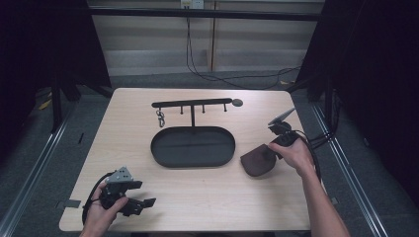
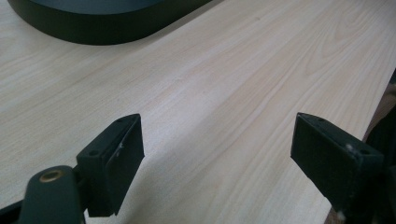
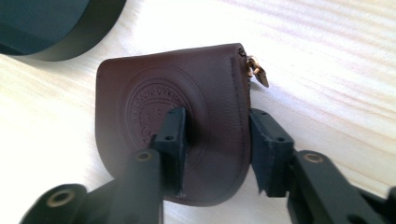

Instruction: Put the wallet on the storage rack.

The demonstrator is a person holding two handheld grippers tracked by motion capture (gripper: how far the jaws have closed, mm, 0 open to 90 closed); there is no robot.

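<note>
A dark brown leather pouch (image 1: 257,161) with an embossed round seal and a brass zip pull (image 3: 258,71) lies right of the black oval tray (image 1: 159,153). My right gripper (image 3: 219,140) is shut on the pouch (image 3: 210,88), one jaw on its stamped face and the other at its zipped edge. In the high view the right gripper (image 1: 271,152) reaches the pouch from the right. Near the front left corner of the table my left gripper (image 1: 143,205) rests open, and the left gripper (image 2: 217,158) has only bare wood between its jaws.
A black T-shaped hook stand (image 1: 191,103) rises from the tray's far rim, with a metal clasp (image 1: 160,118) hanging at its left and a round disc (image 1: 237,102) at its right end. The tray's rim (image 2: 93,32) lies ahead of the left gripper. The table's right edge (image 2: 373,116) is close.
</note>
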